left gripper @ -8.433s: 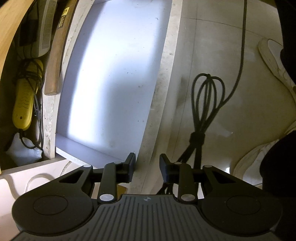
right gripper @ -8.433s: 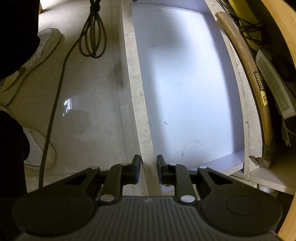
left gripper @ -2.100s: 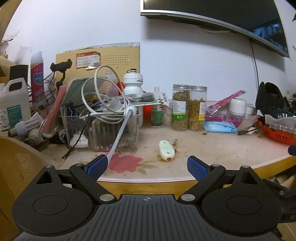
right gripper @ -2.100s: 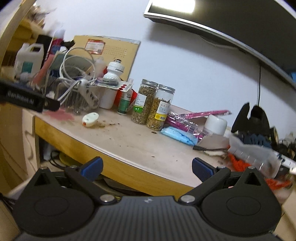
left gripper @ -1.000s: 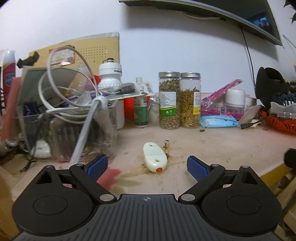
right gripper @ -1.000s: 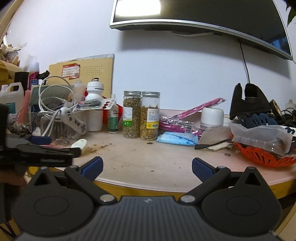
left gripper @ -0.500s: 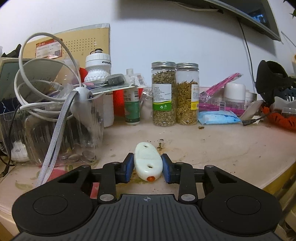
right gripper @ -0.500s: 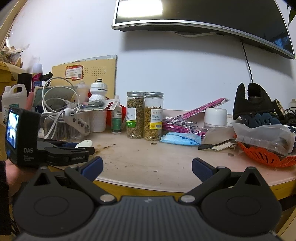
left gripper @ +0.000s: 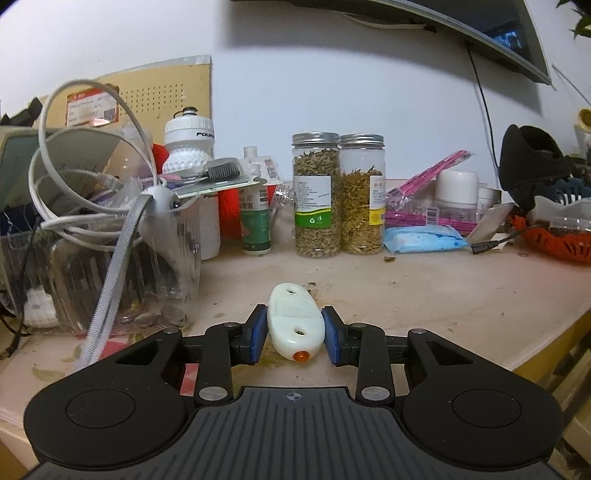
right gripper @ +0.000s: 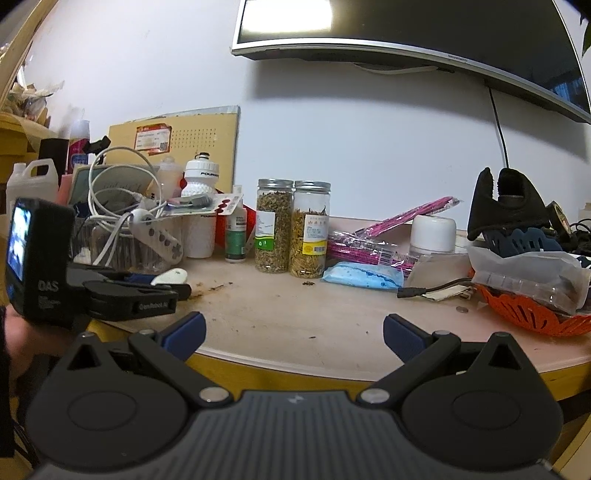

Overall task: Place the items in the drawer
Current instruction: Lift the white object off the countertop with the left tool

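We look across a cluttered desk [left gripper: 424, 295] whose front edge curves toward us. Above its back edge a wide monitor [right gripper: 406, 33] hangs on the wall. At the left end of the desk a clear plastic bin [left gripper: 122, 273] holds coiled white cables [left gripper: 74, 206] and some coins, with a white sports bottle [left gripper: 190, 147] behind it. Near the back edge, about midway along, two clear jars [left gripper: 338, 195] of dried herbs stand side by side, touching or nearly so. Right of them lie a pink packet [left gripper: 424, 206] and a pale blue pack [left gripper: 423, 238], and at the right end an orange basket [right gripper: 532, 314] sits under a crinkled plastic bag.

Our left tool [left gripper: 294, 334] is low over the desk near its front edge, left of centre, its blue pads [left gripper: 258, 332] closed onto the flanks of a small white oval device [left gripper: 295, 321] with an orange dot on its near end. The device lies lengthwise between the pads; whether it rests on the desk or is lifted a little, we cannot quite tell from this low angle.

Our right tool [right gripper: 293, 336] hangs in front of the desk's front edge with its pads spread wide and nothing between them. From that side we see the left tool [right gripper: 110, 291] and the white device [right gripper: 170, 276] at its tip.
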A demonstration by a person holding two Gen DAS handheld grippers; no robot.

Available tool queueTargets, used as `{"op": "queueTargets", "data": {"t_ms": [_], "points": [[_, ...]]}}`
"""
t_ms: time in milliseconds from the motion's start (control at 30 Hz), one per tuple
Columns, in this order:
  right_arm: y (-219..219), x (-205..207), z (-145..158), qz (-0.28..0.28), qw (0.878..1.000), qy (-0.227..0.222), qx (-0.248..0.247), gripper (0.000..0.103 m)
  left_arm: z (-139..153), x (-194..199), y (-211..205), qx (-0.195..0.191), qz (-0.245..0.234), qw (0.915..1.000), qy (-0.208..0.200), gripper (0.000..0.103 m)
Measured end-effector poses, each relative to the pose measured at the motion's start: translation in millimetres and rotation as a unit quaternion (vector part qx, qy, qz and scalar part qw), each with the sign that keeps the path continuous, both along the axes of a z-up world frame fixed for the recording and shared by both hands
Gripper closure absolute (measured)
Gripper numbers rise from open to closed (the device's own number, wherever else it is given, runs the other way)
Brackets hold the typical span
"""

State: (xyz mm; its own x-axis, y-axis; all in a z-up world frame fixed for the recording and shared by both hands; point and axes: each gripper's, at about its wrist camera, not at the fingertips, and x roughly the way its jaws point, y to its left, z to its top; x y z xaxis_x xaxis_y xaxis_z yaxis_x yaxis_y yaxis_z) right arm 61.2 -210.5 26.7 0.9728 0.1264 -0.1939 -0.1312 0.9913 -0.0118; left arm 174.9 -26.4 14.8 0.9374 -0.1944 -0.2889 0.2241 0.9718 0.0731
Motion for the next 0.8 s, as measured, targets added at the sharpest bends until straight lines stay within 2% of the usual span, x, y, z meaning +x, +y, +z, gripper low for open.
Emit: {"op": "queueTargets", "data": {"t_ms": [433,800], "points": [[-5.0,-17.9,4.9,-0.01,1.0,-0.01,-0.002,0.0,25.0,-56.2,4.3,-0.004,0.001,0.9999,-0.014,0.072],[-8.8,-45.1,16.8,-0.012,0.999,-0.03,0.002,0.0,56.4,-115.7,8.7,-0.015,0.002,0.9988,-0.047,0.072]]}}
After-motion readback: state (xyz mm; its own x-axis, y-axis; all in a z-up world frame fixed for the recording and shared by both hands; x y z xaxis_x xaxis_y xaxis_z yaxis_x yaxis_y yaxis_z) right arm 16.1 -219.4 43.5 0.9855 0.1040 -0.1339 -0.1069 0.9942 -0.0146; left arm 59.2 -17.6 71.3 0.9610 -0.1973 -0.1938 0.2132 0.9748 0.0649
